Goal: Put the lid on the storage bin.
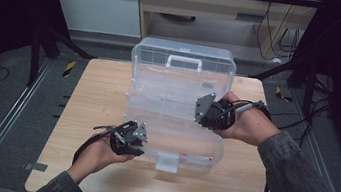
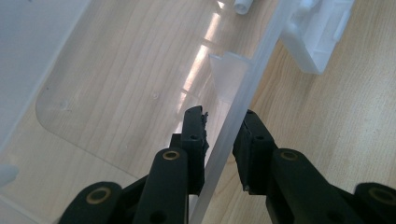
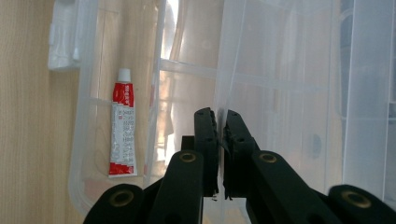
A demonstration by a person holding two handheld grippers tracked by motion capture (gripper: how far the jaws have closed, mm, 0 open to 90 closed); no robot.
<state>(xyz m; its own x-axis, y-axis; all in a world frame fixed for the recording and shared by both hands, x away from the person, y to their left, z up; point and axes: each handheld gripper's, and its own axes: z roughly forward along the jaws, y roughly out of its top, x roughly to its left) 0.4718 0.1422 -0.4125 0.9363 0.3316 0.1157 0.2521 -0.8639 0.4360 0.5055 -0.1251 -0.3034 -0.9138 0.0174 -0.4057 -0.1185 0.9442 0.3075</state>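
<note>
Clear plastic storage box (image 1: 175, 122) with white handle and latch sits open mid-desk on the light wooden desk (image 1: 92, 100), lid upright at the far side. Left tool (image 2: 219, 135): jaws part-open, straddling the box's front wall, one inside, one outside, not pinching it. Right tool (image 3: 218, 128): jaws closed on a thin clear inner tray edge (image 3: 224, 70). Red-and-white tube (image 3: 123, 130) lies in the bottom.

A clear box (image 1: 177, 107) is sitting open at the centre of the desk (image 1: 92, 100), its lid standing up toward the top. The left gripper (image 1: 138, 139) is meeting its lower-left edge; the right gripper (image 1: 201, 111) is reaching in from the right.
</note>
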